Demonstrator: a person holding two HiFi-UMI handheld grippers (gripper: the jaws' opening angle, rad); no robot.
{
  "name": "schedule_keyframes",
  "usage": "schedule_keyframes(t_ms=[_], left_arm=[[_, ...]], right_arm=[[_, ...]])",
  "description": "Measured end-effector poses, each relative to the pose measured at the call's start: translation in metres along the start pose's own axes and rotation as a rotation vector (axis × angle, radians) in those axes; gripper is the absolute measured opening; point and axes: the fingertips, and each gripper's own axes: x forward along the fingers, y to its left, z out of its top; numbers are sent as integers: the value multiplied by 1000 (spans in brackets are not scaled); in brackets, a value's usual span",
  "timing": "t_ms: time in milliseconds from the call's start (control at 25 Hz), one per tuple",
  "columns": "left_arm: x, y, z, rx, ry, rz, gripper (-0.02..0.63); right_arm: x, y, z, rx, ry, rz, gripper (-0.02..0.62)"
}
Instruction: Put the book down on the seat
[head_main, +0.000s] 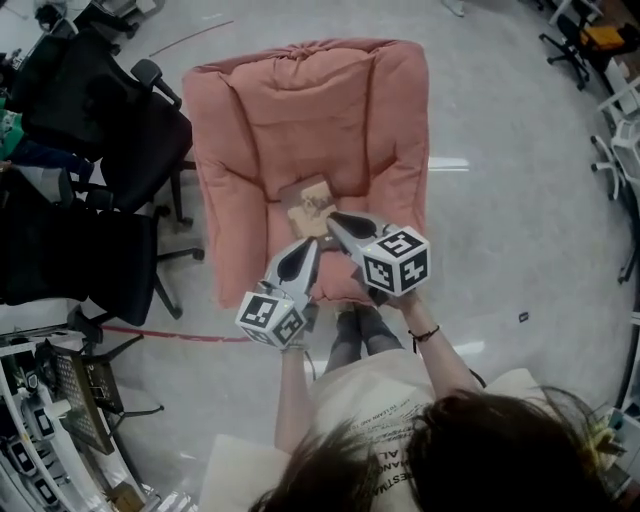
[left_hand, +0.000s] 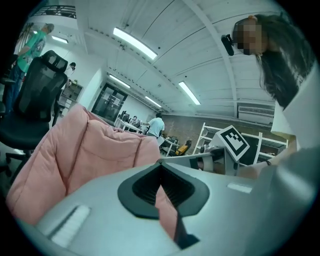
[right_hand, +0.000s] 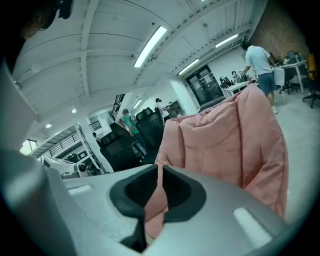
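Note:
A brown book (head_main: 306, 200) lies flat on the pink cushioned seat (head_main: 300, 110), near its front middle. Neither gripper touches it. My right gripper (head_main: 333, 216) hangs just right of and in front of the book, with its jaws drawn together and nothing between them. My left gripper (head_main: 311, 243) hovers a little nearer to me over the seat's front edge, also shut and empty. In the left gripper view the left gripper (left_hand: 160, 164) points at the seat's padded back (left_hand: 90, 150). In the right gripper view the right gripper (right_hand: 160, 167) faces the same seat back (right_hand: 225, 140). The book is hidden in both gripper views.
Black office chairs (head_main: 110, 130) stand close to the seat's left side. A cluttered rack (head_main: 60, 400) sits at the lower left, and another chair (head_main: 575, 45) at the far upper right. A red line (head_main: 170, 333) marks the grey floor. People stand in the background (left_hand: 156, 125).

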Motion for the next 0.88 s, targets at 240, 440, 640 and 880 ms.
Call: schedule_keyframes(t_ms=[240, 440, 640, 880], left_arm=[[-11, -16, 16, 6, -30, -18, 3], [-17, -26, 27, 32, -44, -21, 3], [-20, -30, 36, 59, -50, -26, 3], [-23, -32, 40, 85, -62, -25, 3]], right_arm=[[-18, 12, 14, -12, -31, 17, 3], [-30, 24, 21, -36, -39, 39, 3], [-34, 33, 27, -52, -47, 57, 3], [-36, 41, 31, -93, -47, 80, 3]])
